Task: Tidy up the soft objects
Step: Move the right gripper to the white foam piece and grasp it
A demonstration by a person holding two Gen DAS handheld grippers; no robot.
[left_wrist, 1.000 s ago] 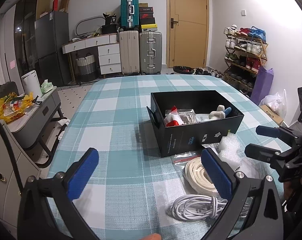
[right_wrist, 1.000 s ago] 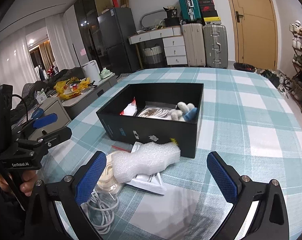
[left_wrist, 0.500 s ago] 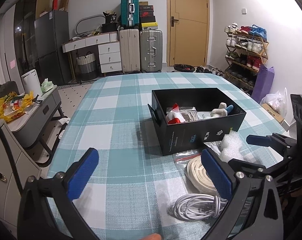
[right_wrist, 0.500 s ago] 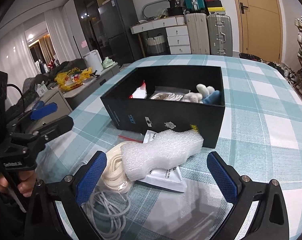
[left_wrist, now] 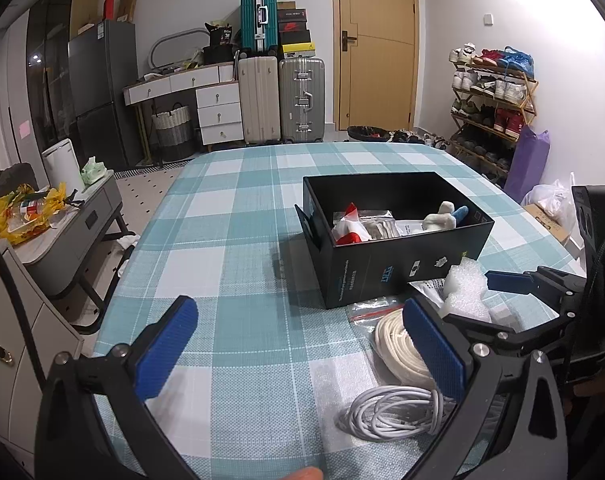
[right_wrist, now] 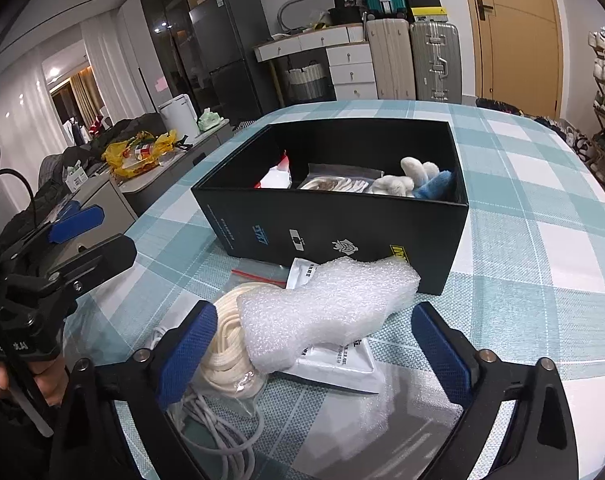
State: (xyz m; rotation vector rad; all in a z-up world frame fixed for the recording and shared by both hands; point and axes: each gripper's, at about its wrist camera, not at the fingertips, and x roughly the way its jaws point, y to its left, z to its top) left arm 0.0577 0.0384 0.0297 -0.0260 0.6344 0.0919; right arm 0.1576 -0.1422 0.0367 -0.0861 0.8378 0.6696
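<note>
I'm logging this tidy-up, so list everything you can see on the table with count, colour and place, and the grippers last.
Box: one, black, open, mid-table.
Plush toy: one, white and blue, inside box.
Packets: a few, clear or red-white, inside box.
Foam wrap: one, white, in front of box.
Pouch: one, white, under foam wrap.
Rope coil: one, cream, left of foam wrap.
Cable: one, white, nearest table edge.
Tablecloth: one, teal-white check.
Left gripper: open, empty.
Right gripper: open around foam wrap.
</note>
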